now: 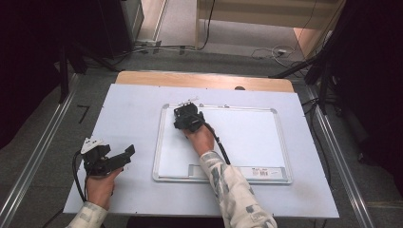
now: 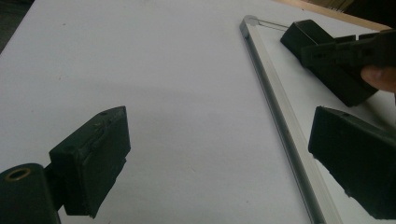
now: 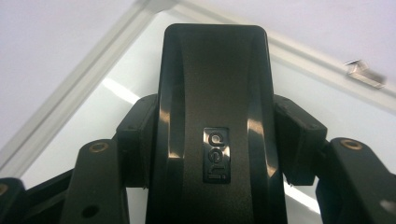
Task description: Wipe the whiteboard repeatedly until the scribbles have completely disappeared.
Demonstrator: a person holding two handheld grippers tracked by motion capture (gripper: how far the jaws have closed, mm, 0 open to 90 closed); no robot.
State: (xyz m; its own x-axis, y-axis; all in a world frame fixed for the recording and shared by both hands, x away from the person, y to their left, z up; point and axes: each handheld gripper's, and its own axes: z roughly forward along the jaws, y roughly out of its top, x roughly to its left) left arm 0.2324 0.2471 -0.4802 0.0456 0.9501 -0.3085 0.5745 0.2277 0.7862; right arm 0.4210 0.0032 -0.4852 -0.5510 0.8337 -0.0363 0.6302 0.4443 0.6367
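Currently, the left gripper (image 1: 124,154) is resting on the white sheet (image 1: 128,118) that covers the table, left of the whiteboard (image 1: 247,137), with its jaws standing wide and nothing between them. In the left gripper view, the board's metal frame (image 2: 275,112) is running just past the right-hand jaw.

To its right, the right gripper (image 1: 186,116) is holding a black eraser (image 3: 215,116), the jaws pressing on its two long sides. The eraser is sitting near the board's upper left corner (image 3: 154,5), flat on or just above the surface; contact cannot be confirmed. The board is appearing clean, with no marks visible.

The step in hand is judged to be wiping the board with the eraser. The next move is calling for a firm grip, the eraser kept flat against the surface, and a sweep from the corner rightward across the bare panel.

Farther right, a small clip (image 3: 365,73) is lying just beyond the top frame, and a label (image 1: 260,172) is sitting on the bottom rail. Nothing is blocking the sweep; the raised frame is limiting travel at the edges, and the cable (image 1: 219,145) is trailing across the board behind the hand.
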